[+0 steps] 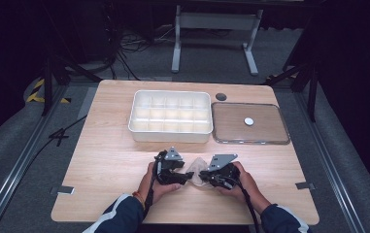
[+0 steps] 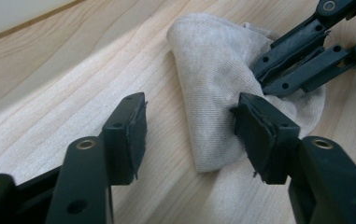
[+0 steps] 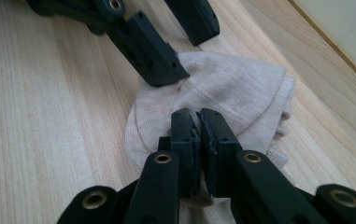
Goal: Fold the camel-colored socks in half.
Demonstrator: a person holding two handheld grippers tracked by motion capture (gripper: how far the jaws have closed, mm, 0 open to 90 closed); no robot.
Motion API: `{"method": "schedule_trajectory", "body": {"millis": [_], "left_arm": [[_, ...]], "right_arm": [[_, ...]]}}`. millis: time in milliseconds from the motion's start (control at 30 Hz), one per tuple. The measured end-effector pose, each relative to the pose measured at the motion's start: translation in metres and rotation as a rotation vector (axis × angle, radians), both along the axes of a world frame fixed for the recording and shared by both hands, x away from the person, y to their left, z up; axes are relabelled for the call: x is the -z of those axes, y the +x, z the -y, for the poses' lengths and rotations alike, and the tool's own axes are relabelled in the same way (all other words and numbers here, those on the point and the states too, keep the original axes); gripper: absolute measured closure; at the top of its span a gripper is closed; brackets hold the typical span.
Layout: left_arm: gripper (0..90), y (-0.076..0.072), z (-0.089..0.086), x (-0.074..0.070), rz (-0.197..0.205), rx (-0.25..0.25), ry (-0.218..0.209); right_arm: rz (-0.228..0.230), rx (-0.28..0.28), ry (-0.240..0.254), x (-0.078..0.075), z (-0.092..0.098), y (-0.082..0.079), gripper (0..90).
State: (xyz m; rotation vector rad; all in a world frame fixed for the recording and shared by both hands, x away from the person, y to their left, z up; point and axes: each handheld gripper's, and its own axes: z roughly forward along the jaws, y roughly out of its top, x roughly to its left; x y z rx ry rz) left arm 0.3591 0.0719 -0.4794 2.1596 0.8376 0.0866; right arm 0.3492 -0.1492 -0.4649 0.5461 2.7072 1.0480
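Observation:
A pale beige knitted cloth [image 1: 196, 166] lies bunched on the wooden table near its front edge, between my two grippers. My left gripper [image 1: 187, 175] is open and straddles the cloth's [image 2: 213, 93] left part; in the left gripper view [image 2: 189, 126] one pad presses its side and the other stands off over bare wood. My right gripper [image 1: 202, 174] is shut, pinching a fold of the cloth [image 3: 245, 88] at its near edge [image 3: 199, 128]. The right gripper [image 2: 265, 78] also appears at the upper right of the left gripper view, clamped on the fabric.
A white compartment tray [image 1: 170, 132] stands at the table's middle back. To its right lies a clear flat lid [image 1: 231, 124] with a small white disc [image 1: 249, 121] on it. A dark round spot [image 1: 221, 96] sits behind the lid. A hand holds each gripper.

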Motion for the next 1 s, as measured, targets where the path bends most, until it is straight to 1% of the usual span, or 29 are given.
{"method": "schedule_trajectory", "body": {"millis": [67, 133, 200, 233, 267, 300, 333, 367, 400, 433, 467, 500, 533, 567, 600, 633, 667, 767, 800, 900, 933, 967, 1000], "left_arm": [[51.6, 0.000, 0.000, 0.000, 0.007, 0.032, 0.013], [58.5, -0.001, 0.001, 0.001, 0.008, 0.051, -0.002], [63.9, -0.002, 0.002, 0.001, 0.006, 0.061, 0.004], [66.3, -0.002, 0.002, 0.001, 0.005, 0.064, -0.002], [67.6, -0.002, 0.002, 0.001, 0.004, 0.063, -0.005], [68.6, -0.002, 0.002, 0.001, 0.006, 0.074, -0.003], [70.1, -0.003, 0.002, 0.001, 0.002, 0.076, -0.007], [71.7, -0.003, 0.002, 0.001, 0.006, 0.080, -0.004], [73.1, -0.003, 0.003, 0.001, 0.006, 0.080, -0.010], [75.7, -0.004, 0.003, 0.001, 0.009, 0.077, -0.010], [76.5, -0.004, 0.003, 0.000, 0.016, 0.081, -0.001], [77.9, -0.004, 0.003, 0.000, 0.016, 0.081, -0.001], [79.5, -0.006, 0.004, -0.001, 0.026, 0.077, -0.001], [80.1, -0.006, 0.004, -0.001, 0.026, 0.077, -0.001], [80.6, -0.007, 0.005, -0.003, 0.035, 0.085, 0.009], [80.8, -0.007, 0.005, -0.003, 0.035, 0.085, 0.009], [80.8, -0.008, 0.005, -0.003, 0.039, 0.079, -0.001], [81.5, -0.009, 0.005, -0.006, 0.049, 0.085, -0.003], [81.7, -0.010, 0.004, -0.008, 0.054, 0.092, -0.003], [81.8, -0.011, 0.005, -0.010, 0.065, 0.090, -0.008], [81.9, -0.011, 0.006, -0.010, 0.063, 0.085, -0.026], [81.9, -0.011, 0.005, -0.011, 0.073, 0.090, -0.031], [81.9, -0.011, 0.005, -0.011, 0.073, 0.090, -0.031]], "right_arm": [[-0.003, 0.004, 0.004, 0.000, 0.000, 0.000, 83.9], [0.011, 0.015, 0.008, 0.000, 0.001, -0.002, 83.9], [0.019, 0.023, 0.010, -0.001, 0.003, -0.003, 83.8], [0.025, 0.029, 0.009, -0.002, 0.004, -0.003, 83.5], [0.029, 0.034, 0.007, -0.002, 0.005, -0.003, 83.2], [0.026, 0.037, 0.010, -0.002, 0.006, -0.002, 83.1], [0.012, 0.043, 0.016, 0.000, 0.006, -0.001, 83.1], [0.013, 0.039, 0.012, 0.000, 0.006, -0.001, 83.0], [0.013, 0.034, 0.005, -0.001, 0.005, -0.001, 82.9], [0.018, 0.037, -0.003, -0.001, 0.004, -0.001, 82.8], [0.019, 0.035, -0.004, -0.001, 0.004, -0.001, 82.8], [0.017, 0.035, -0.004, -0.001, 0.004, -0.001, 82.7], [0.013, 0.035, -0.002, -0.001, 0.005, -0.001, 82.3], [0.013, 0.035, -0.002, -0.001, 0.005, -0.001, 82.3], [0.053, 0.063, -0.001, -0.001, 0.006, -0.003, 81.0], [0.053, 0.063, -0.001, -0.001, 0.006, -0.003, 81.0], [0.058, 0.066, -0.002, -0.002, 0.007, -0.003, 81.2], [0.039, 0.067, -0.005, -0.001, 0.007, -0.003, 82.0], [0.037, 0.065, -0.007, -0.001, 0.007, -0.002, 82.0], [0.029, 0.065, -0.008, 0.000, 0.007, -0.001, 82.5], [0.031, 0.064, -0.010, 0.000, 0.006, -0.001, 82.9], [0.028, 0.062, -0.008, 0.000, 0.006, -0.001, 83.2], [0.028, 0.062, -0.008, 0.000, 0.006, -0.001, 83.2]]}}
